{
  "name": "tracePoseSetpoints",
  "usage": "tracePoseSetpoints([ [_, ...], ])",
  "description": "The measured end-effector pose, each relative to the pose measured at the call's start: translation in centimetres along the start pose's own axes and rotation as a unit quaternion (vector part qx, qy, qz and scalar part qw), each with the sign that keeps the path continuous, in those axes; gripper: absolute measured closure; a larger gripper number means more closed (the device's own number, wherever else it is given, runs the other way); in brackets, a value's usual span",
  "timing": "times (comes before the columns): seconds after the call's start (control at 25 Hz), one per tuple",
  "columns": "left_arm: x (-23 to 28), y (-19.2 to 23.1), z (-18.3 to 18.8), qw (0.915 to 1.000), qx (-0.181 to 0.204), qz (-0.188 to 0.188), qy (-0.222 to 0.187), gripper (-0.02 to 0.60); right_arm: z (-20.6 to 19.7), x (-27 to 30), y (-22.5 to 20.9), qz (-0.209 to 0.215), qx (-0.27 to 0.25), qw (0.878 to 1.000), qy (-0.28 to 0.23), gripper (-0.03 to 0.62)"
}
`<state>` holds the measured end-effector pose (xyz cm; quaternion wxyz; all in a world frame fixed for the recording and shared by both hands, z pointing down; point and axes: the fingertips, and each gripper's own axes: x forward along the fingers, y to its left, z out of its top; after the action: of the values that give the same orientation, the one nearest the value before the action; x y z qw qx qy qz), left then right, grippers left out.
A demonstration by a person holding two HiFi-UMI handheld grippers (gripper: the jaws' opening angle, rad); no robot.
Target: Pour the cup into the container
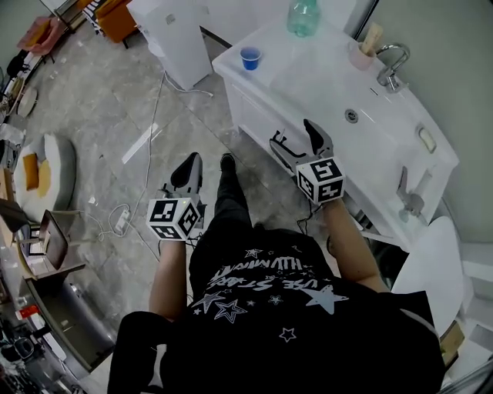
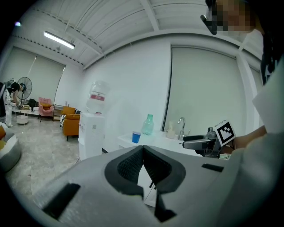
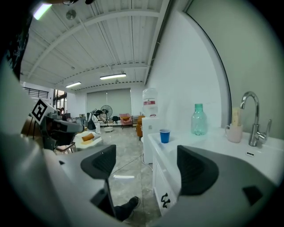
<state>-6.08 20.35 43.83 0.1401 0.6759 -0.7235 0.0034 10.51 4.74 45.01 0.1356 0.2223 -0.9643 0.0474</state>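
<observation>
Left gripper (image 1: 188, 171) hangs low over the floor beside the person's leg, with its jaws pressed together and nothing between them. It looks parked, probably because this pour needs only one tool.

To its right, at the near end of the white counter (image 1: 308, 81), stands the small blue cup (image 1: 250, 58), upright and on its own. Neither gripper touches it. Whether it holds any liquid cannot be told from here.

The right gripper (image 1: 295, 137) is raised just in front of the counter edge. Its jaws are spread wide and empty and aim along the counter toward the cup, so I judge the reach for the cup has barely begun.

Farther along stands a pale green bottle (image 1: 303, 17), then a beige holder (image 1: 360, 54) with sticks in it, then the tap (image 1: 391, 65) over the sink. Which of these is the container is not clear.

As for writing, the cubes carry black-and-white square markers only. The jug on the water dispenser (image 2: 92, 133) has a reddish label too blurred to read. The print on the person's shirt, among stars, is upside down, and I cannot read it with any confidence.
</observation>
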Motion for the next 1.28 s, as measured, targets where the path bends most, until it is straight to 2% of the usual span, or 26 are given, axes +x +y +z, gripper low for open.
tracePoseSetpoints([
  [0.48, 12.9, 6.3, 2.9, 0.9990, 0.003, -0.044, 0.009, 0.572, 2.1, 11.3, -6.5, -0.030, -0.007, 0.999, 0.016, 0.189],
  [0.64, 17.1, 8.0, 3.5, 0.9980, -0.003, -0.059, 0.022, 0.572, 2.8, 14.9, -7.9, -0.013, -0.007, 1.000, 0.015, 0.192],
  [0.88, 23.1, 10.5, 5.1, 0.9968, 0.004, -0.073, 0.032, 0.572, 2.7, 20.4, -9.8, 0.017, -0.026, 0.999, 0.042, 0.201],
  [1.28, 28.5, 13.0, 5.6, 0.9948, 0.005, -0.083, 0.059, 0.572, 1.0, 26.5, -11.6, 0.056, -0.055, 0.994, 0.082, 0.201],
])
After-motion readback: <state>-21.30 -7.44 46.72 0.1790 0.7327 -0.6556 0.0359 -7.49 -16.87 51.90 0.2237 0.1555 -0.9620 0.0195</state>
